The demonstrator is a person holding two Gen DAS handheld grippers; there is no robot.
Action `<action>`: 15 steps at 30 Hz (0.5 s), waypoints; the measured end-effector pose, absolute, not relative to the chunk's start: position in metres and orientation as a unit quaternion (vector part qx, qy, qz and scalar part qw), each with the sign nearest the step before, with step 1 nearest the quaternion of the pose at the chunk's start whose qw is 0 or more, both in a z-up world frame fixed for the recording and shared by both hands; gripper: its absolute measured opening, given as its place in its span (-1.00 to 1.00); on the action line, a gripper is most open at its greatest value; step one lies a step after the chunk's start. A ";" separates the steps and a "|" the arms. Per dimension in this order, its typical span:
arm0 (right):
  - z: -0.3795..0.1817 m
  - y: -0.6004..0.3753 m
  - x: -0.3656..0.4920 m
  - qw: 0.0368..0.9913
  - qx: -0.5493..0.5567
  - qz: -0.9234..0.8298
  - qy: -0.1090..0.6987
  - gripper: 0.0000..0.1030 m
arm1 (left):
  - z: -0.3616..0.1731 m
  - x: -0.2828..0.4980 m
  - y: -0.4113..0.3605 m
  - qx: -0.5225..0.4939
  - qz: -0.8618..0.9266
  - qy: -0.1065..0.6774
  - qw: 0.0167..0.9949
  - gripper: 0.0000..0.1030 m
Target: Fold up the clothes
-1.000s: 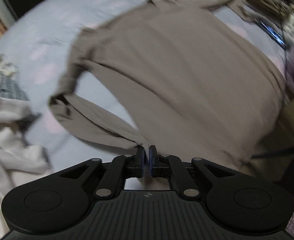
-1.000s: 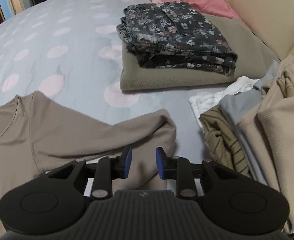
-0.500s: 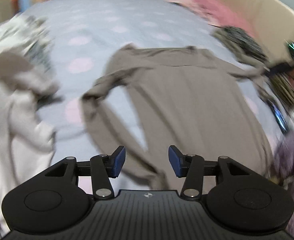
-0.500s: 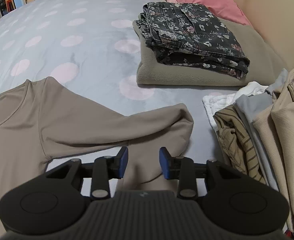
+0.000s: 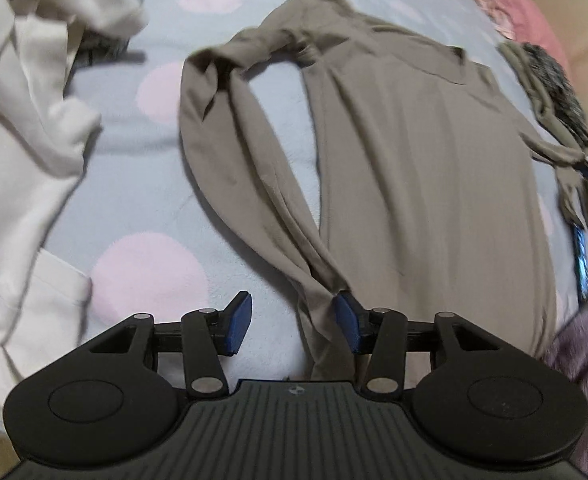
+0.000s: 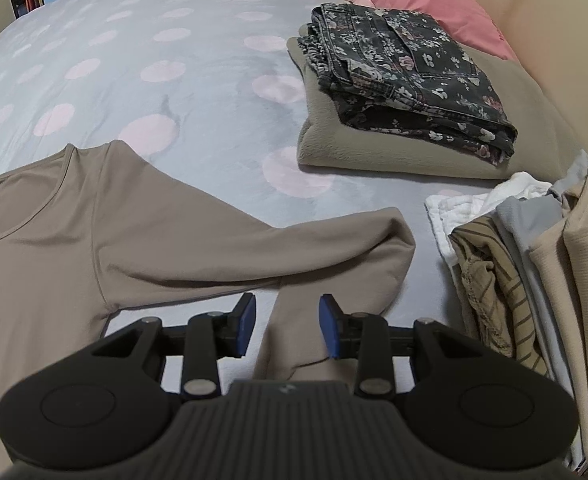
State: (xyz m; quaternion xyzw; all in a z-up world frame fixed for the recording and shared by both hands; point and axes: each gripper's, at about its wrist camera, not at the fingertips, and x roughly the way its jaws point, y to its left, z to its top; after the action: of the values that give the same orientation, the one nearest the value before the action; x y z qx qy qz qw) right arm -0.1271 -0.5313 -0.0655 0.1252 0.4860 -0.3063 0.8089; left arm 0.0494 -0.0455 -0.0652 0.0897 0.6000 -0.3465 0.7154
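Taupe long-sleeved top (image 5: 422, 184) lay spread flat on the dotted bedsheet (image 6: 142, 80), both grippers low over its sleeves.

The left gripper (image 5: 292, 322) had just been closing but stood partly open, the left sleeve's end (image 5: 318, 312) between its blue pads and touching only the right-hand one, as far as the blur allowed. The right gripper (image 6: 288, 328) also stood partly open over the bent-back right sleeve (image 6: 294, 320), cloth against one pad, unpinched. Folded floral trousers (image 6: 406, 80) sat on a folded olive garment (image 6: 374, 152) farther up the bed; an unfolded pile (image 6: 534, 272) lay at the right, cream clothes (image 5: 26, 152) at the left.
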 end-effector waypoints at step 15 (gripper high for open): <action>-0.067 -0.536 -0.134 0.805 0.143 -0.312 0.484 -0.26 | 0.075 0.071 -0.019 0.162 -0.202 0.372 0.891 -0.98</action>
State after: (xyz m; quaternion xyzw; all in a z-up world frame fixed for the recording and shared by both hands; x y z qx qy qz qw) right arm -0.1336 -0.5357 -0.0669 0.1435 0.4836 -0.3123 0.8050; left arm 0.0710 -0.0194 0.0748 0.1620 0.3725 -0.2020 0.8912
